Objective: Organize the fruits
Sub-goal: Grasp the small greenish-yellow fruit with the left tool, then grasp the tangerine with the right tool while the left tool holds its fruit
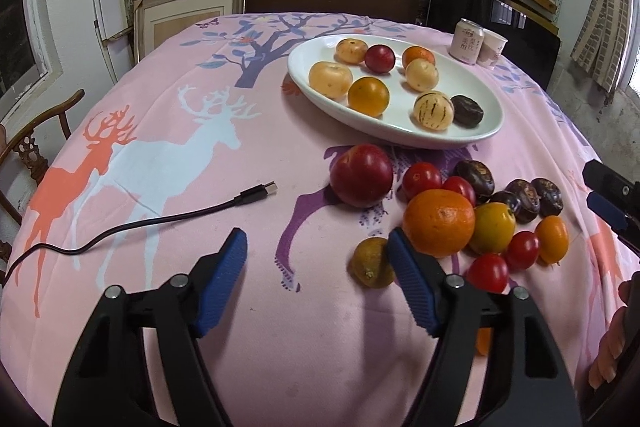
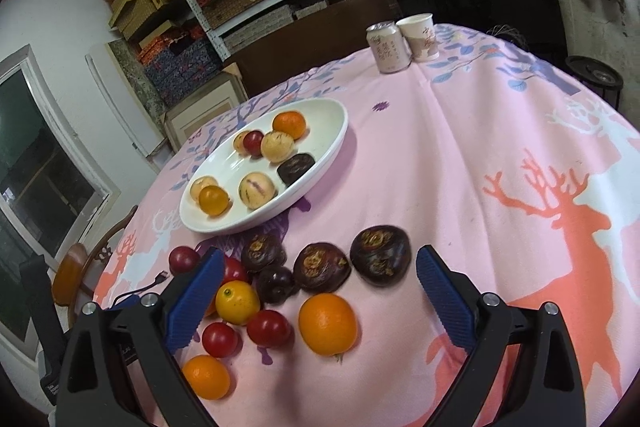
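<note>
Pink deer-print tablecloth [image 1: 168,155] over the whole table. White oval plate [image 1: 304,67] at far centre-right, holding pale yellow melons, a striped one [image 1: 433,110], a small red plum [image 1: 380,58], two oranges and one dark water chestnut [image 1: 467,111].

Near the plate's front edge, loose on the cloth: a large red plum [image 1: 361,175], to its right a big orange [image 1: 439,223], then cherry tomatoes, kumquats and more dark water chestnuts [image 2: 380,255] in a tight cluster.

Left gripper [image 1: 316,259] low over the near cloth, jaws apart, nothing between the blue pads [image 1: 224,279]; right pad just beside a greenish-yellow kumquat [image 1: 370,263], contact unclear. Right gripper [image 2: 318,287] spread wide over the loose cluster, gripping nothing, an orange kumquat [image 2: 328,325] and a chestnut lying on the cloth between its fingers.

At far right, drink can [image 1: 466,40] touching paper cup [image 1: 493,49]. Black USB cable [image 1: 160,219] trailing across the left side, plug end toward centre.
</note>
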{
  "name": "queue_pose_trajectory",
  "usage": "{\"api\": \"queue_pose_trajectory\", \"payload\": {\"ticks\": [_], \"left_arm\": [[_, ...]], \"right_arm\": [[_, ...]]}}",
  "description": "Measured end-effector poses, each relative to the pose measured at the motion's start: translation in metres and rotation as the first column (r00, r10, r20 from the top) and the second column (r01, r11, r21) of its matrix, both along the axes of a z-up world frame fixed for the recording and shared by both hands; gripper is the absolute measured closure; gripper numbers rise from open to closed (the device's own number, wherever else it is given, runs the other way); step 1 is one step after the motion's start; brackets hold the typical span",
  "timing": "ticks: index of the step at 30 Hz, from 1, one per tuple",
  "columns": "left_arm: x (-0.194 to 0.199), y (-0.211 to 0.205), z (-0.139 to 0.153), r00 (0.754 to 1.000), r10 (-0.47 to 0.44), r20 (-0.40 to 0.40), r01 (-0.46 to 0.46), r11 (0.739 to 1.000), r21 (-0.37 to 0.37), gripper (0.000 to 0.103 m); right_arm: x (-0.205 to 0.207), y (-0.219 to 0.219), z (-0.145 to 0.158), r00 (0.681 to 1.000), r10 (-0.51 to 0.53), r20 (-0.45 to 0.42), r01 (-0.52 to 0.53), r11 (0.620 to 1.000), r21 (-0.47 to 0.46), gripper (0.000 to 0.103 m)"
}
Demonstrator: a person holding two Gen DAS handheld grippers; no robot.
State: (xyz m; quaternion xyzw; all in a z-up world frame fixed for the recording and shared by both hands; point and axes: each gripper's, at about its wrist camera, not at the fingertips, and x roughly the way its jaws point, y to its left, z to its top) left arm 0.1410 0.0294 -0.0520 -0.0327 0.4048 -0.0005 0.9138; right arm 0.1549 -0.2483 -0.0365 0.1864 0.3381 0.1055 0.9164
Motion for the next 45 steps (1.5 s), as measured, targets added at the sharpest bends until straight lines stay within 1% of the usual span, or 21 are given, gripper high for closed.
{"api": "queue_pose_trajectory", "payload": {"ticks": [1,2,5,9,11,12,14,17,20,22,23,25,28,29,31,33,35,36,39,45], "left_arm": [[0.0,0.001,0.0,1.0,-0.012,-0.006,0.012,1.0,-0.024,0.039],[0.001,0.002,-0.001,1.0,-0.019,-0.013,0.019,0.999,-0.046,0.039],[0.004,-0.001,-0.004,0.999,-0.034,-0.031,0.032,0.998,-0.052,0.038],[0.001,-0.008,-0.004,0.998,-0.056,-0.018,0.056,0.998,-0.021,0.041],[0.0,-0.01,-0.005,0.998,-0.062,-0.022,0.062,0.998,-0.006,0.041],[-0.001,-0.011,-0.005,0.998,-0.064,-0.025,0.064,0.998,-0.004,0.044],[0.0,-0.012,-0.005,0.997,-0.069,-0.028,0.069,0.998,-0.009,0.046],[0.006,-0.013,-0.008,0.996,-0.082,-0.045,0.081,0.996,-0.02,0.051],[0.007,-0.021,-0.009,0.992,-0.117,-0.042,0.117,0.993,-0.001,0.062],[0.011,-0.028,-0.012,0.988,-0.144,-0.059,0.145,0.989,0.015,0.074],[0.013,-0.029,-0.013,0.987,-0.149,-0.067,0.151,0.988,0.019,0.075],[0.015,-0.029,-0.015,0.986,-0.151,-0.076,0.152,0.988,0.016,0.076],[0.013,-0.027,-0.014,0.987,-0.144,-0.067,0.145,0.989,0.009,0.076],[0.011,-0.025,-0.012,0.989,-0.133,-0.058,0.134,0.991,0.01,0.076],[0.007,-0.02,-0.008,0.993,-0.116,-0.034,0.116,0.993,0.001,0.076],[0.003,-0.015,-0.003,0.995,-0.101,-0.013,0.101,0.995,-0.016,0.076],[0.002,-0.012,-0.001,0.996,-0.09,-0.005,0.089,0.996,-0.021,0.076],[0.002,-0.011,-0.001,0.996,-0.089,-0.008,0.088,0.996,-0.025,0.076],[0.002,-0.01,-0.002,0.996,-0.093,-0.015,0.092,0.995,-0.036,0.076],[0.001,-0.01,0.0,0.995,-0.098,-0.009,0.098,0.994,-0.044,0.076]], "right_arm": [[0.0,-0.002,0.0,1.0,-0.006,0.003,0.006,1.0,0.005,0.006],[0.001,-0.003,0.0,1.0,-0.009,0.003,0.009,1.0,0.013,0.006],[0.008,-0.006,-0.004,1.0,-0.005,-0.03,0.006,1.0,0.029,0.006],[0.01,-0.005,-0.01,0.997,0.013,-0.07,-0.009,0.999,0.047,0.006],[0.009,-0.004,-0.009,0.998,0.02,-0.065,-0.017,0.999,0.046,0.006],[0.008,-0.003,-0.008,0.998,0.022,-0.058,-0.02,0.999,0.041,0.006],[0.006,-0.003,-0.006,0.999,0.02,-0.048,-0.018,0.999,0.036,0.006],[0.006,-0.006,-0.006,0.999,0.014,-0.045,-0.012,0.999,0.048,0.006],[0.005,-0.007,-0.006,0.999,0.011,-0.043,-0.009,0.999,0.05,0.006],[0.006,-0.006,-0.005,0.999,0.01,-0.038,-0.008,0.999,0.041,0.006],[0.007,-0.004,-0.006,0.999,0.012,-0.04,-0.011,0.999,0.033,0.006],[0.01,-0.001,-0.009,0.998,0.026,-0.062,-0.025,0.999,0.02,0.006],[0.009,0.002,-0.014,0.995,0.048,-0.092,-0.048,0.999,0.0,0.006],[0.006,0.006,-0.014,0.994,0.055,-0.095,-0.058,0.998,-0.038,0.006],[0.0,0.016,-0.017,0.993,0.054,-0.101,-0.068,0.987,-0.143,0.006],[-0.004,0.024,-0.019,0.991,0.074,-0.108,-0.095,0.974,-0.206,0.006],[-0.005,0.029,-0.019,0.99,0.086,-0.108,-0.11,0.965,-0.237,0.006],[-0.003,0.031,-0.021,0.989,0.088,-0.122,-0.116,0.962,-0.247,0.006],[0.0,0.031,-0.025,0.985,0.091,-0.146,-0.124,0.963,-0.239,0.014],[0.0,0.03,-0.026,0.984,0.096,-0.15,-0.129,0.966,-0.226,0.026]]}}
